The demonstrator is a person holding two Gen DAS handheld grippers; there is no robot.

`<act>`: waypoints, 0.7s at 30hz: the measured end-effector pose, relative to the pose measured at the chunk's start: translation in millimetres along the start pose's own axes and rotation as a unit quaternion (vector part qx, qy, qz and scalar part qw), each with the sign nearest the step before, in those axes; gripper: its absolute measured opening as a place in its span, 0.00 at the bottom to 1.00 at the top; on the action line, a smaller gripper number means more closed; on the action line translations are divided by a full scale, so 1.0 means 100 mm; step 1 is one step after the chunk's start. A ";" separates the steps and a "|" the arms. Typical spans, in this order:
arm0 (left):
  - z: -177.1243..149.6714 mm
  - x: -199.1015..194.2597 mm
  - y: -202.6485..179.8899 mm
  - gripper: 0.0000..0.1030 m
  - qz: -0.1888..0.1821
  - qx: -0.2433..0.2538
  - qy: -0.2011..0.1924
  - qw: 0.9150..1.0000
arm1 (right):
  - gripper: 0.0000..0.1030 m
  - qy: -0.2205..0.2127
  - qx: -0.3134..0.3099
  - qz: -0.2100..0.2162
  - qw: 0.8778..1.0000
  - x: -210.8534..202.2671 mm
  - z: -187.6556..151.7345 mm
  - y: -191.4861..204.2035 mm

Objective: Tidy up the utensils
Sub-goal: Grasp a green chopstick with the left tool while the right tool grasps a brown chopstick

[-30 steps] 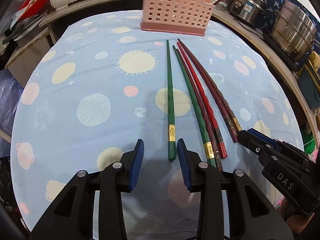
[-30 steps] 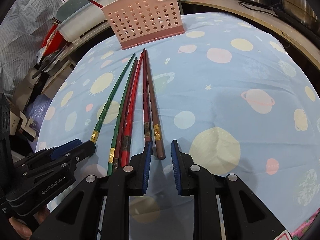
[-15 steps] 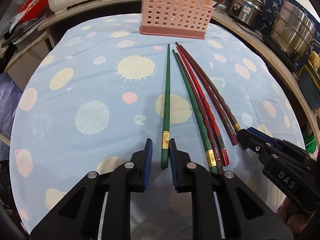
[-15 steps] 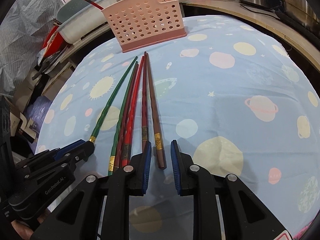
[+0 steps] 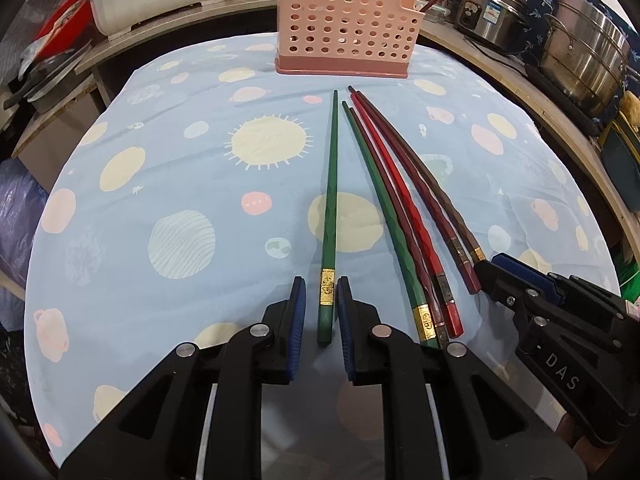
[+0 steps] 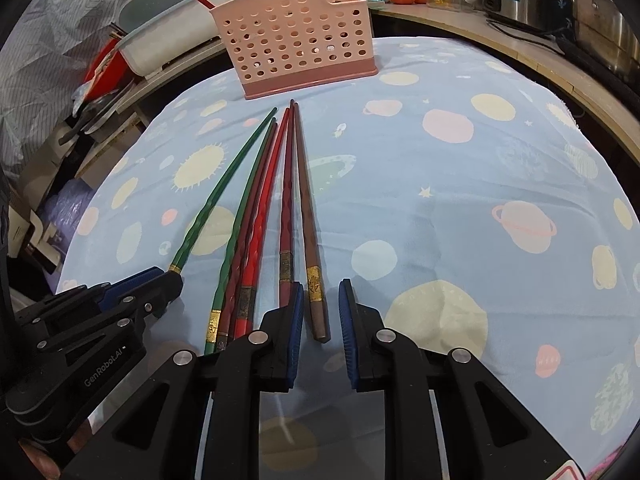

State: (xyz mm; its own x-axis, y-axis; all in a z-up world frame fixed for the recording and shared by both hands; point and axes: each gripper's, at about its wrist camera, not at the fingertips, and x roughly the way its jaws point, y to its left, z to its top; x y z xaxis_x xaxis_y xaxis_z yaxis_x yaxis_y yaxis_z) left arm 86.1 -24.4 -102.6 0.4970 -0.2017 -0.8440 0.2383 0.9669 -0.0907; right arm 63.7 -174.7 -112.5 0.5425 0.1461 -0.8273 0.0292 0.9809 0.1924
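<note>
**A:** What is the biggest thing in front of you?

**B:** I see a round table under a blue cloth [image 5: 168, 184] printed with suns and planets. It fills most of both views.

**A:** And on it?

**B:** A pink perforated basket [image 5: 346, 36] stands upright at the far edge. Behind it sit steel pots [image 5: 584, 40] on a counter. Between the basket and me lie six chopsticks, tips toward the basket, thick ends toward me.

**A:** How are they arranged?

**B:** One green stick [image 5: 330, 216] lies alone on the left. A second green stick [image 5: 384, 208] lies to its right, with a dark red one and a bright red stick [image 5: 404, 208] packed close beside it. Then come a maroon stick [image 6: 286, 216] and, farthest right, a brown stick [image 6: 306, 216].

**A:** Where are my grippers?

**B:** My left gripper [image 5: 321, 312] straddles the thick end of the lone green stick. Its blue pads sit narrowly apart, close on either side, with a sliver of gap, so nothing is gripped. My right gripper [image 6: 320, 312] straddles the end of the brown stick the same way: slightly parted, pads beside it, not pinching it.
</note>
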 end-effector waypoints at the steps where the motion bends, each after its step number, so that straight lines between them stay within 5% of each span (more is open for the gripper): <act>1: 0.00 0.00 0.00 0.07 0.000 0.001 0.000 1.000 | 0.14 -0.001 -0.003 -0.003 1.000 0.00 0.00 0.00; 11: -0.03 -0.09 0.00 0.07 -0.024 -0.004 0.012 1.000 | 0.08 -0.001 0.012 0.011 1.000 -0.12 -0.05 -0.05; 21: 0.08 -0.56 0.03 0.07 -0.042 -0.016 -0.030 0.999 | 0.08 -0.045 0.025 0.032 0.998 -0.57 0.06 -0.06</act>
State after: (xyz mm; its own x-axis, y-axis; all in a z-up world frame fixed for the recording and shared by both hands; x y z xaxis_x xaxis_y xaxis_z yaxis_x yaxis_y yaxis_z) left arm 65.5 -11.4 -51.0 0.5250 -0.2910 -0.7998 0.2557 0.9502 -0.1779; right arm 37.4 -189.7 -63.8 0.6179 0.1945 -0.7618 0.0321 0.9619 0.2716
